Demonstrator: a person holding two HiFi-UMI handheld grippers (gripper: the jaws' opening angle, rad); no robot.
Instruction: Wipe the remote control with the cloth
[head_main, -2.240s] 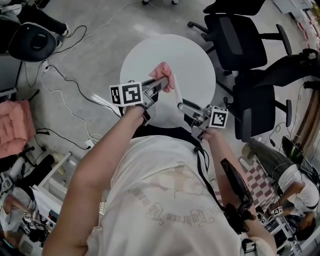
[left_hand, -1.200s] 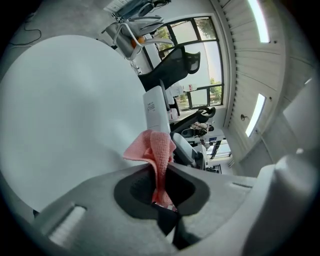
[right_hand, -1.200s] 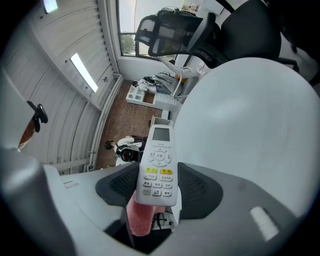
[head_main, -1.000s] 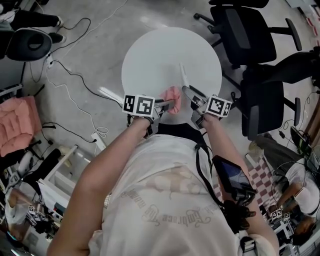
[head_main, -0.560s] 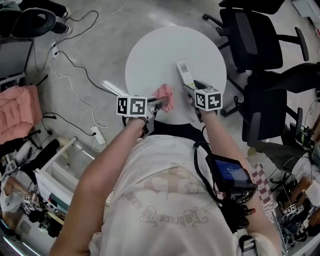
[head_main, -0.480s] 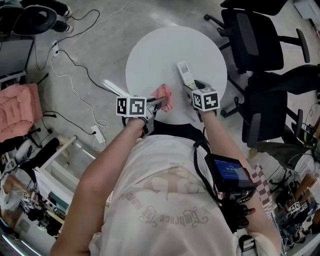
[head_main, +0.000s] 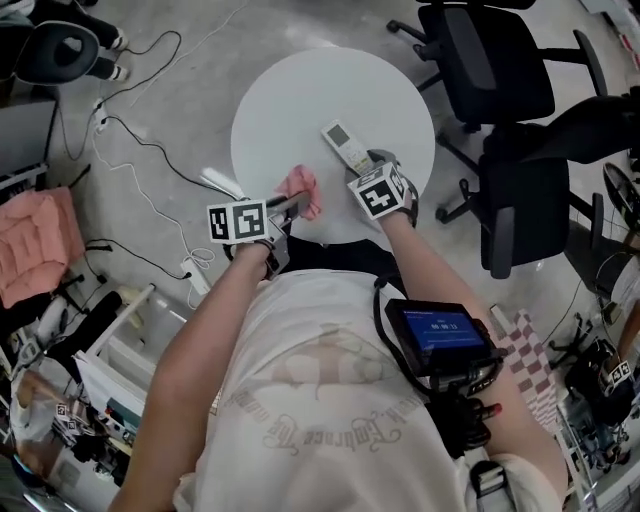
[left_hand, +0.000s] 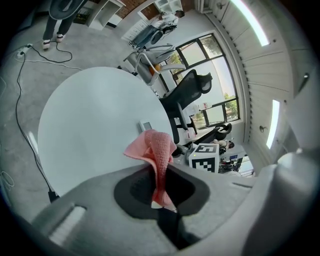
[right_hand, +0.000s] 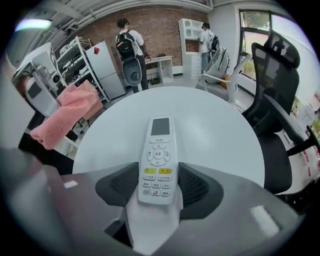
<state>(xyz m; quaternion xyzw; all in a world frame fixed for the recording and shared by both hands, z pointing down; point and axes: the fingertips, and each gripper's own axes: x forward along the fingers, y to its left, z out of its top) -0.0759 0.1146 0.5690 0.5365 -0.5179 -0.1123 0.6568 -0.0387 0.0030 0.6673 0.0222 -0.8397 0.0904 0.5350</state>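
1. The right gripper now has its jaws closed on the lower end of the white, button-faced remote control. The remote lies face up, its screen end pointing out over the round white table.
2. The left gripper has its jaws pinched tight on the pink knitted cloth, which bunches up above the jaw tips.
3. In the head view the cloth sits near the remote's left side but apart from it. No view shows them touching.
4. I cannot tell whether the remote rests on the tabletop or hangs just above it.
5. Against the earliest head frame, the cloth has come down from out over the table to a spot near its close edge, while the right gripper has gone out over the tabletop.
6. A second ago the remote showed only as a thin edge-on sliver. It has since turned flat, so the button face is now exposed to the cloth.
7. Over the last half second the remote's far end has swung a little to the left, towards the cloth.
8. My reading is that the set-up is done, with one tool steadying the remote and the other carrying the cloth. The wiping itself has not yet started.
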